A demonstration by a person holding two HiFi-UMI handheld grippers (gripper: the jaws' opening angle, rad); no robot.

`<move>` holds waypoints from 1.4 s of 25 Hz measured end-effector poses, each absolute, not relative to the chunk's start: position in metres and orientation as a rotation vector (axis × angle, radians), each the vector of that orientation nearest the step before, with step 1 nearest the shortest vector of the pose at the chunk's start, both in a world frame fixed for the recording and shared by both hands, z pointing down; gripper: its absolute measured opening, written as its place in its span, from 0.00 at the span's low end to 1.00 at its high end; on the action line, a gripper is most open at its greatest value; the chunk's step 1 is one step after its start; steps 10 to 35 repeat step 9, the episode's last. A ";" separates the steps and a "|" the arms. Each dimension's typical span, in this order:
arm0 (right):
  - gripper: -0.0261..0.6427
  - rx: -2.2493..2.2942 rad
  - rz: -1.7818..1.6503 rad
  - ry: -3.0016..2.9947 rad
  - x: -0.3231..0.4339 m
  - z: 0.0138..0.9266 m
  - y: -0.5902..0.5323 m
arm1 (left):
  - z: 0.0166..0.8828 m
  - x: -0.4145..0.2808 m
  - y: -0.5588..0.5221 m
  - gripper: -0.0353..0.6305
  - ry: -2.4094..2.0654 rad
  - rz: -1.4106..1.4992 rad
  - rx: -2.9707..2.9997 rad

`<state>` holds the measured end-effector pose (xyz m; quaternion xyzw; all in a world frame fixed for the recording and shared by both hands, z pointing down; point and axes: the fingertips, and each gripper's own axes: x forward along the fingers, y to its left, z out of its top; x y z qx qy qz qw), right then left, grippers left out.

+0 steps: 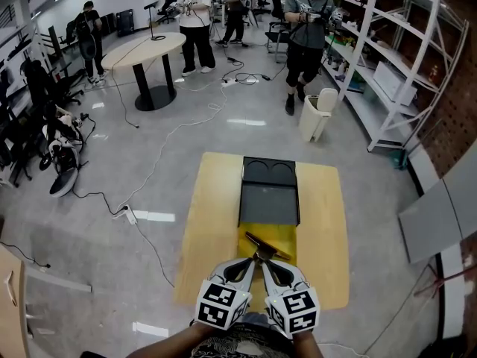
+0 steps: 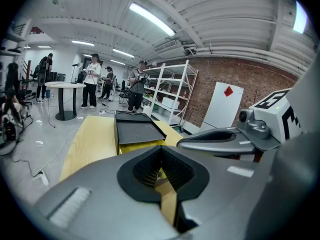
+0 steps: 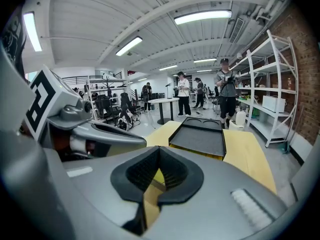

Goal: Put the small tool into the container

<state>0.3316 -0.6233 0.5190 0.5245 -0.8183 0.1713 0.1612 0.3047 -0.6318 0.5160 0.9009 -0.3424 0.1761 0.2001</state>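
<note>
The small tool (image 1: 262, 245) looks thin, stiff and light; pinch its middle. The left gripper (image 1: 252, 262) and right gripper (image 1: 266, 262) are closed and empty, near the container (image 1: 268, 203).

A round white pedestal table (image 1: 145, 51) stands on the glossy grey floor (image 1: 246, 144); a white plastic bin (image 1: 317, 114) sits near tall white metal shelving (image 1: 380, 54).

Count: 1 small tool (image 1: 262, 244), 1 black container (image 1: 269, 192), 1 yellow table (image 1: 216, 222). Grippers, 2 — left gripper (image 1: 255, 259), right gripper (image 1: 266, 261). Background — 4 people (image 1: 195, 21), 1 round table (image 1: 145, 51), 1 white bin (image 1: 319, 114).
</note>
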 end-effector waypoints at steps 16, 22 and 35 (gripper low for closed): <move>0.05 1.495 0.486 -2.326 0.300 0.516 -0.624 | 0.511 0.273 -0.633 0.06 -0.953 0.492 2.522; 0.05 1.495 0.486 -2.326 0.300 0.516 -0.624 | 0.511 0.273 -0.633 0.06 -0.953 0.492 2.522; 0.05 1.495 0.486 -2.326 0.300 0.516 -0.624 | 0.511 0.273 -0.633 0.06 -0.953 0.492 2.522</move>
